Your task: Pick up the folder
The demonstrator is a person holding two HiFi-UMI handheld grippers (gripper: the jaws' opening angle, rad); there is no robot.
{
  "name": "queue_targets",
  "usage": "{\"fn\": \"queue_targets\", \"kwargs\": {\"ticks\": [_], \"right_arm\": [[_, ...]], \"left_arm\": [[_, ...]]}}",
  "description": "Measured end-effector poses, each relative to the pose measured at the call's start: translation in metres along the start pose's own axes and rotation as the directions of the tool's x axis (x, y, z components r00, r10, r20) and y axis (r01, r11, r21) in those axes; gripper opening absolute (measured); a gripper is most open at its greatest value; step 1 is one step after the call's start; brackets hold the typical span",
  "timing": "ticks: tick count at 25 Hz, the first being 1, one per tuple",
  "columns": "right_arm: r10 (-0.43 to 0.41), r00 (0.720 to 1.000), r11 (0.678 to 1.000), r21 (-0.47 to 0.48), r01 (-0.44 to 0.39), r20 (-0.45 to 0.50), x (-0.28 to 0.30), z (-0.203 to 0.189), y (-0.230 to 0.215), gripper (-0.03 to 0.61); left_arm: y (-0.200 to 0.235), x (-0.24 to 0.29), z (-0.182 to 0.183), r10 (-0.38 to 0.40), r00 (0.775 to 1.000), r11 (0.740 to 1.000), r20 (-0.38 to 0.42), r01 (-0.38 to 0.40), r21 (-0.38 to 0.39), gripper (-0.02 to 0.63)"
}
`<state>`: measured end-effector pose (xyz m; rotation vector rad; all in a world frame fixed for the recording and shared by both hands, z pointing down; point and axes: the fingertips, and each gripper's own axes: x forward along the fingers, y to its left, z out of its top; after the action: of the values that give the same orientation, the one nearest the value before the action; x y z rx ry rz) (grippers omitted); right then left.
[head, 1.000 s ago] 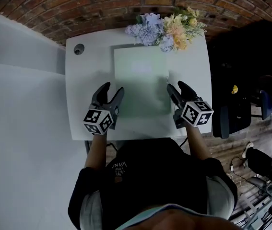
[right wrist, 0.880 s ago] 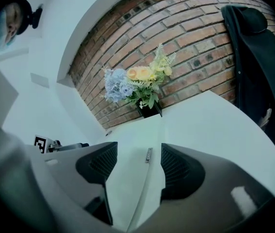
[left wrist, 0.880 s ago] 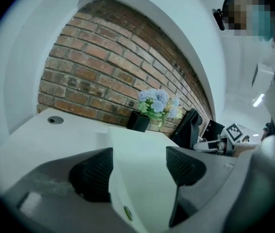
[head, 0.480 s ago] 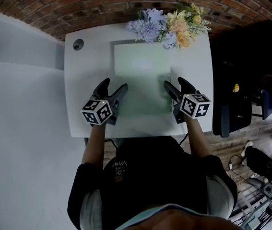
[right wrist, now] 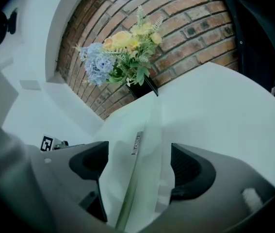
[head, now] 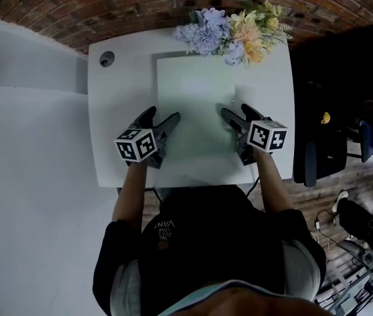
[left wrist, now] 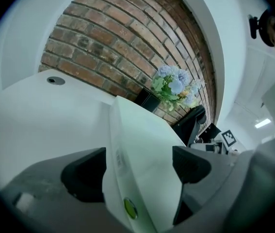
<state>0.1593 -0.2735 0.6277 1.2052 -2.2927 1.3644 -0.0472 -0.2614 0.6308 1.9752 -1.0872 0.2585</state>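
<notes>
Nearest, the person's dark shirt (head: 212,242) fills the 6 o'clock side of the head view, with both forearms reaching out over the white worktop (head: 117,110). The left gripper (head: 162,114) sits at the 9 o'clock edge of the flat pale green folder (head: 196,110). Its jaws are opening and stand wide: one is over the bare worktop and one over the cover, with the folder's edge between them and not pressed by either pad. The right gripper (head: 235,109) mirrors this at the folder's 3 o'clock edge, its jaws also opening around that edge without clamping it. The folder lies in the middle of the worktop. Farther off, a round grey cable port (head: 107,58) sits at 11 o'clock. A bunch of blue, peach and yellow flowers (head: 232,28) stands at 12 o'clock, before the red brick wall (head: 107,5).
</notes>
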Motion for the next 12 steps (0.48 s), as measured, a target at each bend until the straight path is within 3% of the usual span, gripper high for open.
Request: {"fn": "queue_targets", "kwargs": {"ticks": [12], "right_arm": [[0.036, 0.997, 0.998, 0.049, -0.033, -0.062, 0.016, -0.015, 0.003, 0.393]], "left_arm": [[-0.001, 0.011, -0.015, -0.054, 0.996, 0.994, -0.073, 0.047, -0.096, 0.426]]}}
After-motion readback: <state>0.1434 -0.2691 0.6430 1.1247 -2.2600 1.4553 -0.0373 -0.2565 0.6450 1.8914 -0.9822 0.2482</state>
